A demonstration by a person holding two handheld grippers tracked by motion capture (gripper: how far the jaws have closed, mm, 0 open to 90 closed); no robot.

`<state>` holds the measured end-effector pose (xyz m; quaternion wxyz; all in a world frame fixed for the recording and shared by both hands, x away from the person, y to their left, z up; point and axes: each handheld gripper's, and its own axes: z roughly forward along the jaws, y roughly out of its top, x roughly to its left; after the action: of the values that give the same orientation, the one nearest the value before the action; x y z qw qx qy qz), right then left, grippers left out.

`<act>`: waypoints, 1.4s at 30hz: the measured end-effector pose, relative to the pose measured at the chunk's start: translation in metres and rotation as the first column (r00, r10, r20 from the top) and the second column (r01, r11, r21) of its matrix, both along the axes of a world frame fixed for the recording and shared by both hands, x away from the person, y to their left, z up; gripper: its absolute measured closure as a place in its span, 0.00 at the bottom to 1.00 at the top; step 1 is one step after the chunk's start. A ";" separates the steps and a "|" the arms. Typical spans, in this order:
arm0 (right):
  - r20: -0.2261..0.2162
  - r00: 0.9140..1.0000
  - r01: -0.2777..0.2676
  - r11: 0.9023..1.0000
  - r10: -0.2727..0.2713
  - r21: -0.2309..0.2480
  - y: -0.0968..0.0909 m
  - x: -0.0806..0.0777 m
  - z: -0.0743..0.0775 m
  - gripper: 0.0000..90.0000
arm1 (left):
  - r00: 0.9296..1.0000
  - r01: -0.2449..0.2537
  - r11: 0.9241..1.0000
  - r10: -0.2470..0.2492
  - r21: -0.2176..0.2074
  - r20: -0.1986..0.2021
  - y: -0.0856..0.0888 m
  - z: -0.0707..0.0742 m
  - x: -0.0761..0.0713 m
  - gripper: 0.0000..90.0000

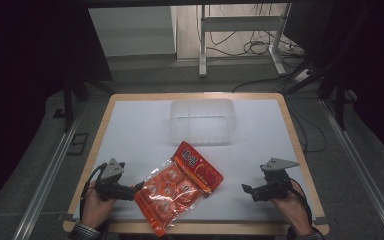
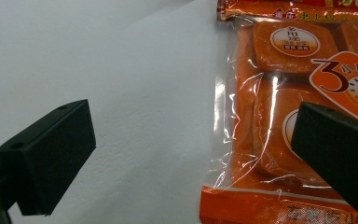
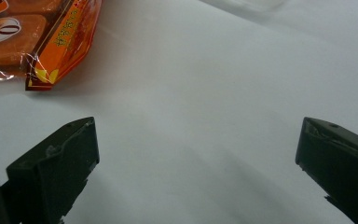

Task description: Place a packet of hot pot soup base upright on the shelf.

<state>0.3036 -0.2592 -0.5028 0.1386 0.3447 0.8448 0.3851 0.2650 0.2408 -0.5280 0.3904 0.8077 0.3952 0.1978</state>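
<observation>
— Tongs first: what are they doing?

— Left tongs (image 1: 134,191) are gaping wide at the near-left edge of the packet (image 1: 180,187), one jaw hanging over its clear film, nothing pinched. Right tongs (image 1: 247,190) are also standing wide apart, over bare worktop (image 1: 260,130), near right.

— And the packet?

— It is lying flat, near centre, between both tongs, with a tub (image 1: 202,121) sitting just beyond it.
</observation>
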 end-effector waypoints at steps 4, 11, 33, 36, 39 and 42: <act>0.003 1.000 -0.006 1.000 0.006 -0.011 0.002 0.000 0.000 0.00 | 1.000 -0.010 1.000 0.010 0.005 0.002 0.000 0.001 0.000 0.00; 0.007 1.000 -0.002 1.000 0.002 0.002 0.003 0.000 0.001 0.00 | 0.999 -0.035 0.999 0.035 -0.002 0.004 0.002 0.002 -0.001 0.00; 0.040 0.998 -0.051 0.998 0.049 0.033 0.024 0.007 0.008 0.00 | 1.000 0.017 0.999 -0.016 -0.033 0.019 0.000 0.001 -0.001 0.00; 0.038 0.997 -0.061 0.998 0.060 0.034 0.027 0.009 0.008 0.00 | 1.000 0.014 0.999 -0.014 -0.031 0.023 0.000 0.001 -0.001 0.00; 0.040 0.996 -0.077 0.996 0.076 0.036 0.032 0.010 0.007 0.00 | 1.000 0.015 1.000 -0.014 -0.016 0.023 -0.001 0.000 -0.001 0.00; 0.037 0.996 -0.086 0.996 0.085 0.036 0.036 0.012 0.007 0.00 | 1.000 0.017 1.000 -0.017 -0.007 0.023 -0.002 0.000 -0.001 0.00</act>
<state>0.3151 -0.2234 -0.4960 0.1305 0.3040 0.8487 0.4126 0.2640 0.2389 -0.5281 0.3993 0.8073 0.3846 0.2024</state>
